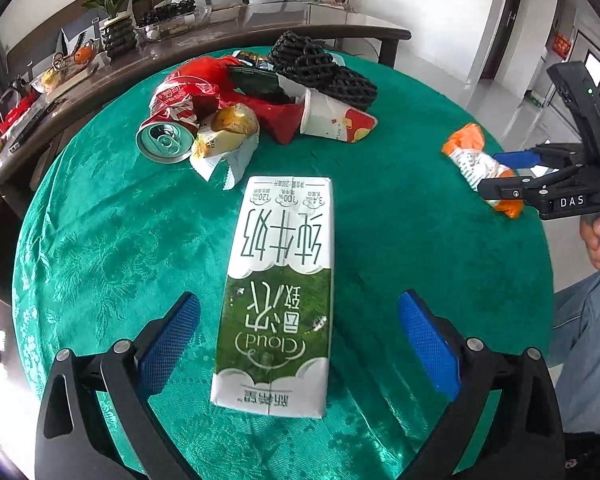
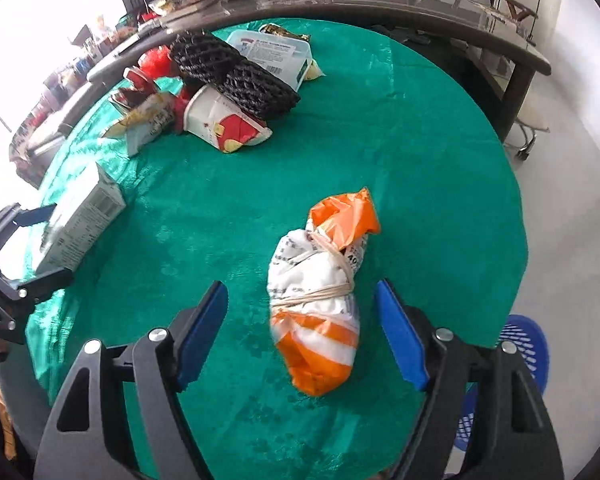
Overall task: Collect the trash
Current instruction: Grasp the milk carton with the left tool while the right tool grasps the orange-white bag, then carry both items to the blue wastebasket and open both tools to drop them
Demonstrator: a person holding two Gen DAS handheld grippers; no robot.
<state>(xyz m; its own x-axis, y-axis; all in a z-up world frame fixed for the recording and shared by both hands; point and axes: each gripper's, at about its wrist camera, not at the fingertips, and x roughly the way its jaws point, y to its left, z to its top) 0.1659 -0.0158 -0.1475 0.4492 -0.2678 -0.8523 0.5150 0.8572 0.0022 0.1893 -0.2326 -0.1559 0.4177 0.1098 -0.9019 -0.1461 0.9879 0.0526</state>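
Trash lies scattered on a round table under a green patterned tablecloth (image 1: 100,240). Left gripper (image 1: 299,344): jaws spread wide, blue pads either side of a milk carton (image 1: 278,292) that lies flat, label up, white and green with "cloud" printed on it; neither pad touches the carton. Right gripper (image 2: 301,334): jaws likewise spread, straddling an orange-and-white plastic bag bundle (image 2: 320,296) tied round with a rubber band; gaps visible on both sides, no contact. In the left wrist view the right gripper (image 1: 500,172) appears at the table's right edge with the bundle (image 1: 474,160) between its fingers, a hand (image 1: 598,236) on its handle. In the right wrist view the left gripper (image 2: 40,244) shows at far left, bracketing the carton (image 2: 80,224). Further out, toward the far side of the table, a heap: a crushed red drink can (image 1: 168,128) on its side with its top facing the camera, a yellow snack wrapper (image 1: 224,136) just beside it, a tipped paper cup (image 1: 332,118), red plastic (image 1: 268,108) and black foam fruit netting (image 1: 324,68) piled behind. A white plastic tray (image 2: 276,54) lies behind the netting. Beyond the table's right edge, a blue slatted basket (image 2: 528,352) sits on the floor.
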